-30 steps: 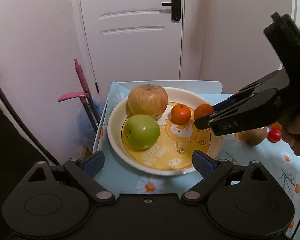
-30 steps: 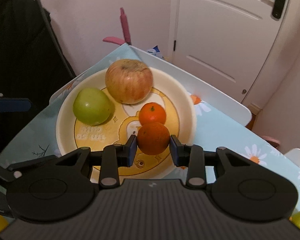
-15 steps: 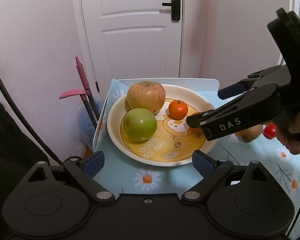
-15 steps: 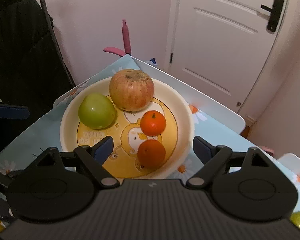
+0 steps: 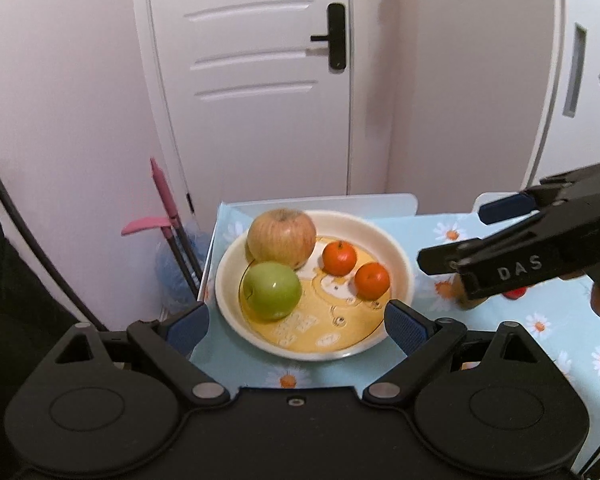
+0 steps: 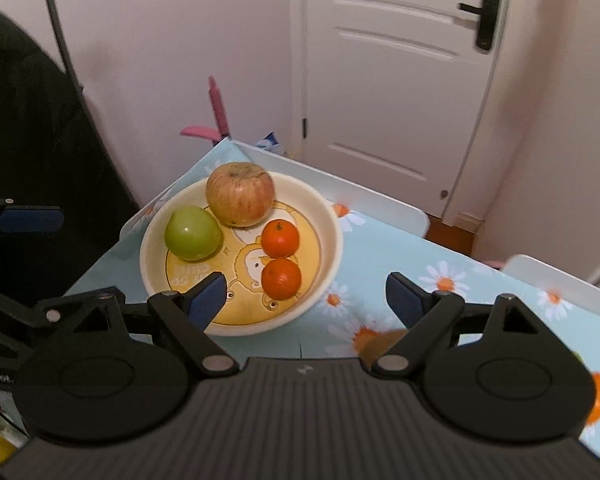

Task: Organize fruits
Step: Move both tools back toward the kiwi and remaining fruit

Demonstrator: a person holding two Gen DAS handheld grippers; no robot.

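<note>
While your right gripper is hanging wide open and empty, two oranges are lying in the bowl just ahead. Your left gripper is gaping too, gripping nothing.

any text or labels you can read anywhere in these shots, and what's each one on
"DAS": white letters on the side of the right gripper, seen from the left wrist view.
Pale characters printed on the yellow floor of the plate, below the green apple: too blurred to read.
White lettering at the left edge of the right wrist view, on the left gripper's black arm: cut off, unreadable.

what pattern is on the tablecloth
Light blue tablecloth with white, orange-centred daisies, clearest in the right wrist view.
</note>
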